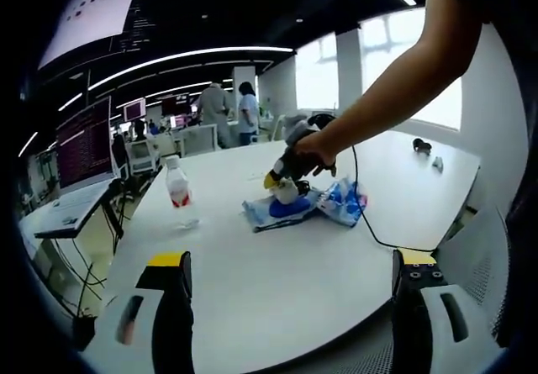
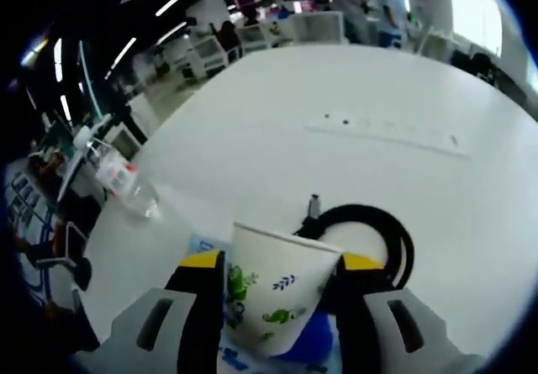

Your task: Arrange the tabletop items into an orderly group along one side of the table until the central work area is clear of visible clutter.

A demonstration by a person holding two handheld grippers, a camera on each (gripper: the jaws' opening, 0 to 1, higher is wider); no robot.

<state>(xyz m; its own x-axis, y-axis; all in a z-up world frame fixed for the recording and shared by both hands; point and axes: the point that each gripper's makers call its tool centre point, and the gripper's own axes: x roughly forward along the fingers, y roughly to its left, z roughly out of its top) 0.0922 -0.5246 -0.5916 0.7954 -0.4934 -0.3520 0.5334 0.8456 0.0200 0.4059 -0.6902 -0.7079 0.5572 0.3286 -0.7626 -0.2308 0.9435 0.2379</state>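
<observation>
Right gripper view: hand-held gripper (image 2: 282, 294) clamps a tapered, leaf-printed paper cup (image 2: 273, 294).

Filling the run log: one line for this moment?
right tool: shut on paper cup | left tool: open, holds nothing | water bottle: upright on table | black cable: behind cup

I can't read any text: the monitor (image 1: 84, 143) lines, bottle label (image 1: 177, 195) and paper cup (image 2: 273, 294) prints are all too blurred.
</observation>
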